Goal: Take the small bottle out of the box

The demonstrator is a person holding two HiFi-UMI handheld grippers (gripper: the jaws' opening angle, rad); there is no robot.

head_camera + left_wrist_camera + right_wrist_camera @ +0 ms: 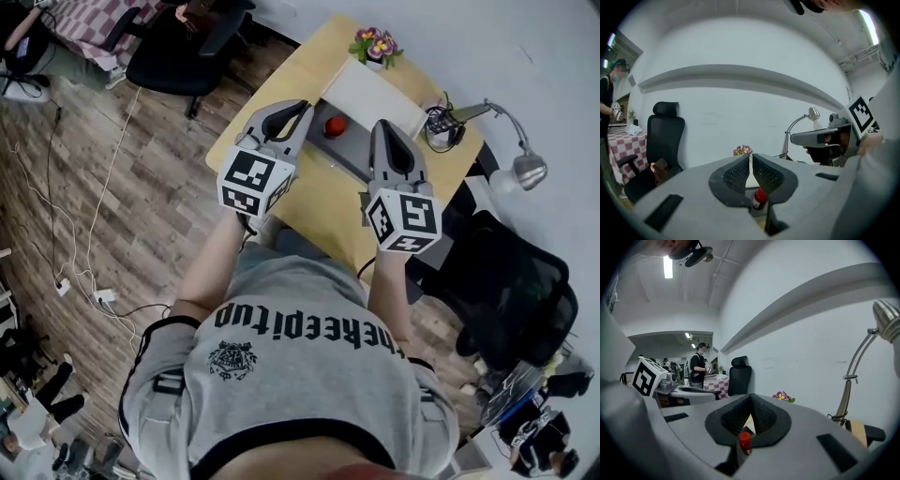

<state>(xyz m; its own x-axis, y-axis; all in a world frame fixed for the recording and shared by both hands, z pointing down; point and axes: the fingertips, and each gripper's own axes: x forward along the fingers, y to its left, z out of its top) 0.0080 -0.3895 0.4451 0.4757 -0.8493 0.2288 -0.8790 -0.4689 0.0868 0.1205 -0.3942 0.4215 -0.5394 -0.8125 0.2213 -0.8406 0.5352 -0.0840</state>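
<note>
Left gripper [750, 158] clenched, its ribbed pads pressed together with nothing between them. The right gripper [751, 400] is likewise closed and empty. Both are held side by side above a wooden table [314, 202] by a person in a grey shirt [300, 366]. Just beyond the tips, the small bottle [335, 126], red-capped, sits inside the dark open box [350, 155], touched by neither gripper. A flat white panel [373, 94] lies against the box's far side. A pot of flowers [375, 45] stands at the table's far edge, and a desk lamp [514, 159] stands to the right.
</note>
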